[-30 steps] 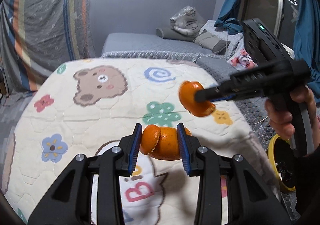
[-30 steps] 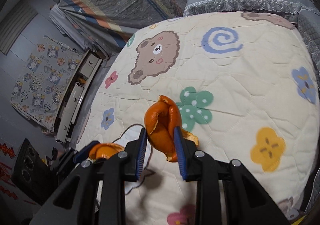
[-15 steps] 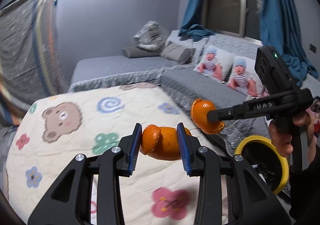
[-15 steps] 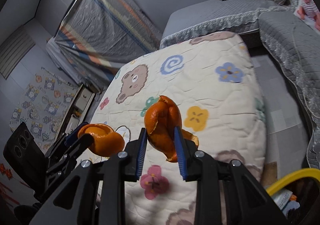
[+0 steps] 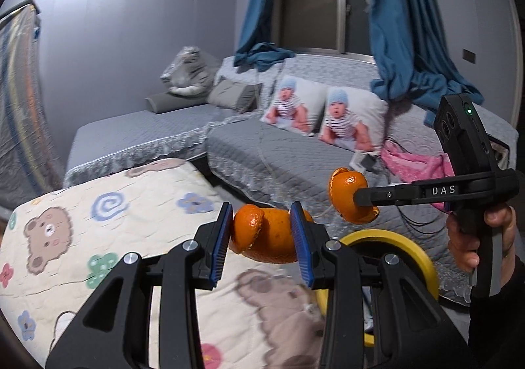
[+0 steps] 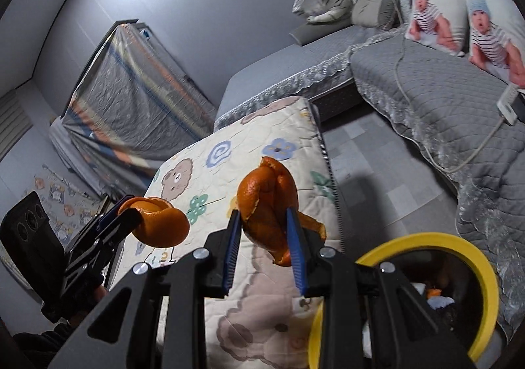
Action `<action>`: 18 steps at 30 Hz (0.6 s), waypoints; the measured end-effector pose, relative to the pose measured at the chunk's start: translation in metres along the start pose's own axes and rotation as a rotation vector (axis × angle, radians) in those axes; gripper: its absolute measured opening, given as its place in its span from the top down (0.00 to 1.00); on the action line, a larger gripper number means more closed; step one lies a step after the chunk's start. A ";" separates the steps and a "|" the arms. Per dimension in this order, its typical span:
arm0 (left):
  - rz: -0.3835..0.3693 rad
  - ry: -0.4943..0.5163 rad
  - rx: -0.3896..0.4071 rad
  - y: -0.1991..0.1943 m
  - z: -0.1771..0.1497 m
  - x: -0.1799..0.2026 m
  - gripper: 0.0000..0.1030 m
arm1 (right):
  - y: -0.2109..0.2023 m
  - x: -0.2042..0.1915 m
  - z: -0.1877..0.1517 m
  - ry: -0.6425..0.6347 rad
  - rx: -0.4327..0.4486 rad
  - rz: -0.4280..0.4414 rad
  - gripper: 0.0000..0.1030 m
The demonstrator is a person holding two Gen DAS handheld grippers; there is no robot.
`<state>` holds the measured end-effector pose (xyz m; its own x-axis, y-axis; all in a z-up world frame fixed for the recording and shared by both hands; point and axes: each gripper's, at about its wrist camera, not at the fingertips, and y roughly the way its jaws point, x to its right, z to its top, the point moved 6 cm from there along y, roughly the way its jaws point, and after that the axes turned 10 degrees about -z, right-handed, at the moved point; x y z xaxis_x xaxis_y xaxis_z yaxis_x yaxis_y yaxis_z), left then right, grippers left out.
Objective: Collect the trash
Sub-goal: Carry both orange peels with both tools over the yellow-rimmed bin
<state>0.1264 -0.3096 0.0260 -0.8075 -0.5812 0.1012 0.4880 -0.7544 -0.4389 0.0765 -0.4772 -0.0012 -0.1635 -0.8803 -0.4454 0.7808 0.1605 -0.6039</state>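
My left gripper (image 5: 262, 239) is shut on a curled orange peel (image 5: 267, 236), held above the edge of the patterned mat (image 5: 108, 205). In the same view my right gripper (image 5: 359, 198) comes in from the right, shut on a second orange peel (image 5: 344, 196) above the yellow-rimmed bin (image 5: 410, 250). The right wrist view shows my right gripper (image 6: 264, 237) clamped on its folded peel (image 6: 267, 205), with the yellow-rimmed bin (image 6: 482, 273) just below and to the right, trash inside it. My left gripper (image 6: 131, 214) with its peel (image 6: 160, 221) appears there at the left.
A grey quilted sofa (image 5: 295, 155) with two printed baby cushions (image 5: 351, 119) fills the back. A white power strip and cord (image 6: 507, 103) lie on it. A strip of grey tiled floor (image 6: 370, 165) runs between mat and sofa. A covered rack (image 6: 131, 99) stands at the left.
Both grippers have swung right with their peels, away from the mat's middle toward its edge. The sofa and the yellow bin have come into view, the bin now under the right gripper.
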 end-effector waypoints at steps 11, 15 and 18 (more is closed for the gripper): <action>-0.104 0.052 -0.024 0.035 -0.002 0.060 0.67 | -0.031 0.078 -0.034 0.114 0.068 -0.128 0.75; -0.136 0.058 -0.059 0.055 -0.013 0.078 0.67 | -0.029 0.101 -0.049 0.146 0.065 -0.185 0.75; -0.154 0.052 -0.089 0.073 -0.024 0.086 0.67 | -0.022 0.119 -0.060 0.167 0.057 -0.242 0.75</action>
<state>0.0847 -0.4074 -0.0193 -0.8878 -0.4421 0.1279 0.3277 -0.8023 -0.4989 0.0039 -0.5584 -0.0804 -0.4424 -0.8035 -0.3984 0.7388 -0.0746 -0.6698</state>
